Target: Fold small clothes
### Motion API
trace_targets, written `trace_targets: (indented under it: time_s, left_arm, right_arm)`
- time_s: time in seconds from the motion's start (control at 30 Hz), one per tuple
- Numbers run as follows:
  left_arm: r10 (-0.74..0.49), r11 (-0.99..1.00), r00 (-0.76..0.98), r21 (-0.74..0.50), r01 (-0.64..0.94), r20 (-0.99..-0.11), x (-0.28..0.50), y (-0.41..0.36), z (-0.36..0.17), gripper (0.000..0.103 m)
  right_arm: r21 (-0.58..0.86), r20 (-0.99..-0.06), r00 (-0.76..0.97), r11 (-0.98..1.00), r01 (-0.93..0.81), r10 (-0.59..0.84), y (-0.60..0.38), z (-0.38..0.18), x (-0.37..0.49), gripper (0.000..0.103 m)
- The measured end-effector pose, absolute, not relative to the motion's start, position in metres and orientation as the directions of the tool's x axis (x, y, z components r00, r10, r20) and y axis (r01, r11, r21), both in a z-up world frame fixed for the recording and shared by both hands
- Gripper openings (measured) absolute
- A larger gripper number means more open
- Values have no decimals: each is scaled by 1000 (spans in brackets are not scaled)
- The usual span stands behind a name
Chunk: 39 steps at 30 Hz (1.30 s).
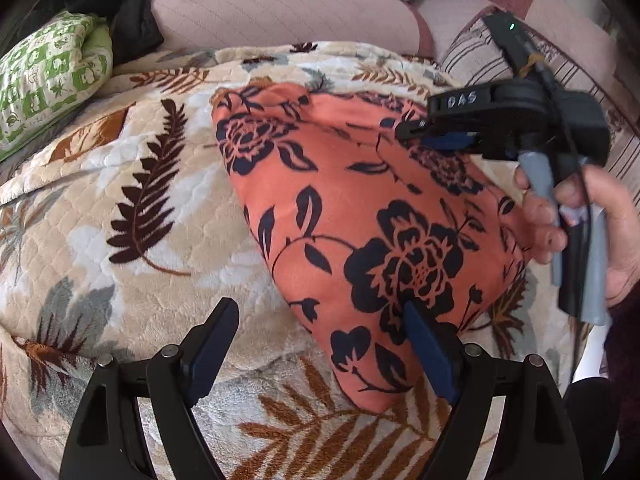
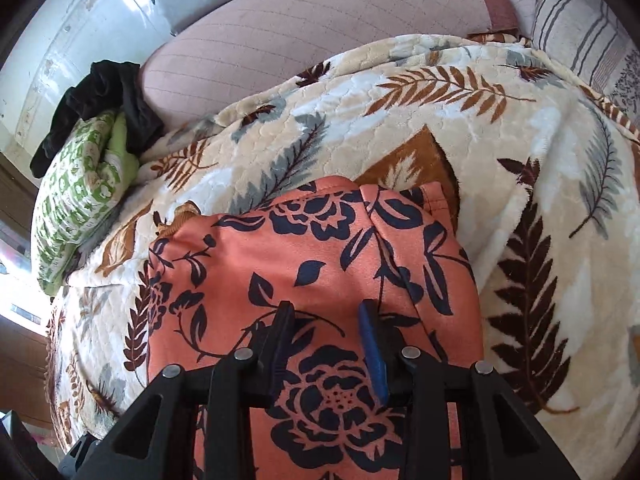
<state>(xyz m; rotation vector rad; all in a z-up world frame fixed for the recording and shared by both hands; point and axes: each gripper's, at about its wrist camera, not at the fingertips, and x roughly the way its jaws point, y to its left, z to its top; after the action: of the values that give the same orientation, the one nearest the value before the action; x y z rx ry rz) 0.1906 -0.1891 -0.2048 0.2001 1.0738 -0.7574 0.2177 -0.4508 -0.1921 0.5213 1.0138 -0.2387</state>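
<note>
Left gripper (image 1: 316,344) hangs released at the orange floral garment's (image 1: 360,216) six-o'clock corner; whether your half-closed right gripper (image 2: 328,340) pinches it, you cannot tell. It lies on the leaf-print blanket (image 1: 120,184), part-folded. Next, likely seize the corner and fold toward twelve.
</note>
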Motion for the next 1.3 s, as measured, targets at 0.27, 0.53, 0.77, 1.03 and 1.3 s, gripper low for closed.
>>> trace_targets:
  time_s: [0.27,0.53,0.77,1.03,1.3]
  left_arm:
    - [-477,743,312,-187,642,-822,182,-176,-195,85]
    - [-545,743,319,-269,613,-776,182,-156,-182,85]
    - [-507,781,310,-276,561,-804,197,-158,-202,85]
    - [-528,776,286,-318,544,-800,201,-168,-202,85]
    - [-508,784,247,-323,530,-825,212,-175,-214,87]
  right_arm:
    - [289,-868,494,864,412,54,-435,-166,185,37]
    - [295,-877,475,867,402,79,-418,-196,131,38]
    - [332,-875,472,845,419,110,-418,-200,108,38]
    - [400,-847,508,816,418,155,-419,-179,114,38]
    - [461,-814,544,797,390,205,-416,-204,126,38]
